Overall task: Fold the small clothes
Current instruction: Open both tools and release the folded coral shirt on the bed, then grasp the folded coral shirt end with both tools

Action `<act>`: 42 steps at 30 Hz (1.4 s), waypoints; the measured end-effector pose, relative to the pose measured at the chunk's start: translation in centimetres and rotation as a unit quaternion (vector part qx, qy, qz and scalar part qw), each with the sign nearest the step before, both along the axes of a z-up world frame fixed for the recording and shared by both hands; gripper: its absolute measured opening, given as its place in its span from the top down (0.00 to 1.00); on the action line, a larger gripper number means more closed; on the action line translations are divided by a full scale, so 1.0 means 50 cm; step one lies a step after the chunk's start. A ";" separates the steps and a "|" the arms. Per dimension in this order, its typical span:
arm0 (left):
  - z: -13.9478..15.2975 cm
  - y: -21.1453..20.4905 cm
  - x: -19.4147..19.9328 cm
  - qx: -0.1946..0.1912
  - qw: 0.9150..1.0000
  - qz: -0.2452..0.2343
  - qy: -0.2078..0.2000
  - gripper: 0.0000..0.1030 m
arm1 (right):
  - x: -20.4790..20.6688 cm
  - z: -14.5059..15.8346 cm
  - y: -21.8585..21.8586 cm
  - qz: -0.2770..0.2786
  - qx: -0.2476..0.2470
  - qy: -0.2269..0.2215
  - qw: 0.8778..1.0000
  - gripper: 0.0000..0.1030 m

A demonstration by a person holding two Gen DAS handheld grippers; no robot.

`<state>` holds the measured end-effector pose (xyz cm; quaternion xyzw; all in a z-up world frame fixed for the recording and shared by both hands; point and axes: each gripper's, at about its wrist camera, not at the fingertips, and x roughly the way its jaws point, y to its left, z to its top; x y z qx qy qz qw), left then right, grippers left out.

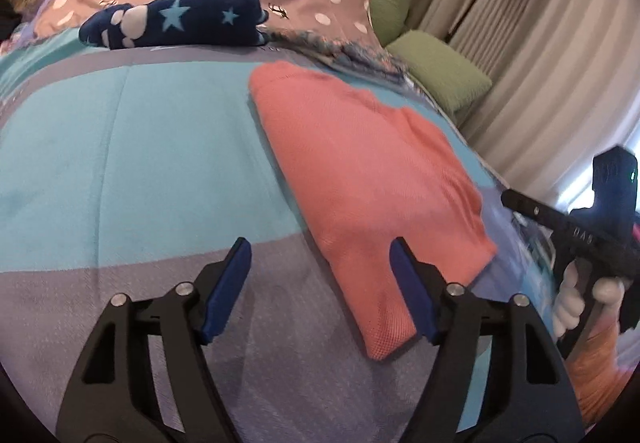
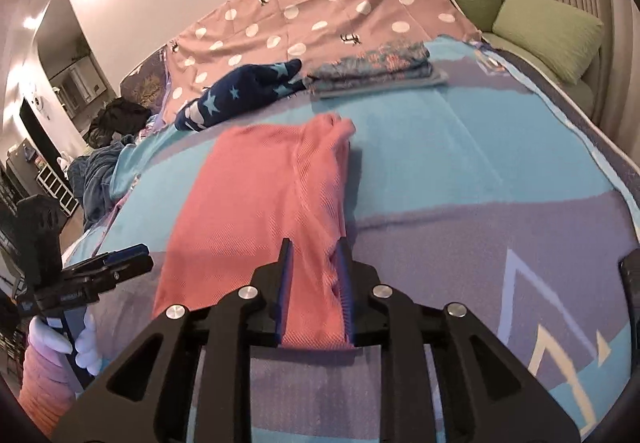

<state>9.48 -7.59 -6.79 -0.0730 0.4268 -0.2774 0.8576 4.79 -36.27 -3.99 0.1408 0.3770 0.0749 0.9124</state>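
Note:
A pink folded garment [image 1: 360,171] lies on the blue and grey blanket [image 1: 140,143], stretching away from me. In the left wrist view my left gripper [image 1: 320,247] hangs open just above the blanket, its right finger over the garment's near left edge, nothing between the pads. In the right wrist view my right gripper [image 2: 314,245] is shut on the near edge of the pink garment [image 2: 260,195], with the cloth bunched between both pads. The right gripper [image 1: 508,199] also shows at the right edge of the left view, and the left gripper [image 2: 136,255] at the left of the right view.
A navy star-print garment [image 2: 240,95] and a folded patterned stack [image 2: 376,71] lie further back on the bed, before a pink polka-dot sheet [image 2: 320,15]. Green cushions [image 2: 548,35] and curtains line the right side. Gloved hands [image 2: 86,347] hold the tools.

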 end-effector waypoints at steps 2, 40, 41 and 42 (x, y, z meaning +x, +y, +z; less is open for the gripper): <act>-0.003 0.006 0.010 0.003 1.000 0.006 0.003 0.31 | 0.006 0.001 0.003 0.008 -0.016 -0.002 1.000 0.66; -0.100 -0.109 0.324 -0.085 0.993 -0.061 0.063 0.34 | 0.394 -0.124 -0.016 0.222 0.187 0.108 0.951 0.30; -0.101 -0.110 0.328 -0.081 0.993 -0.054 0.060 0.37 | 0.407 -0.124 -0.011 0.226 0.187 0.105 0.950 0.31; -0.103 -0.112 0.335 -0.075 0.994 -0.045 0.058 0.44 | 0.418 -0.124 -0.008 0.229 0.184 0.102 0.950 0.33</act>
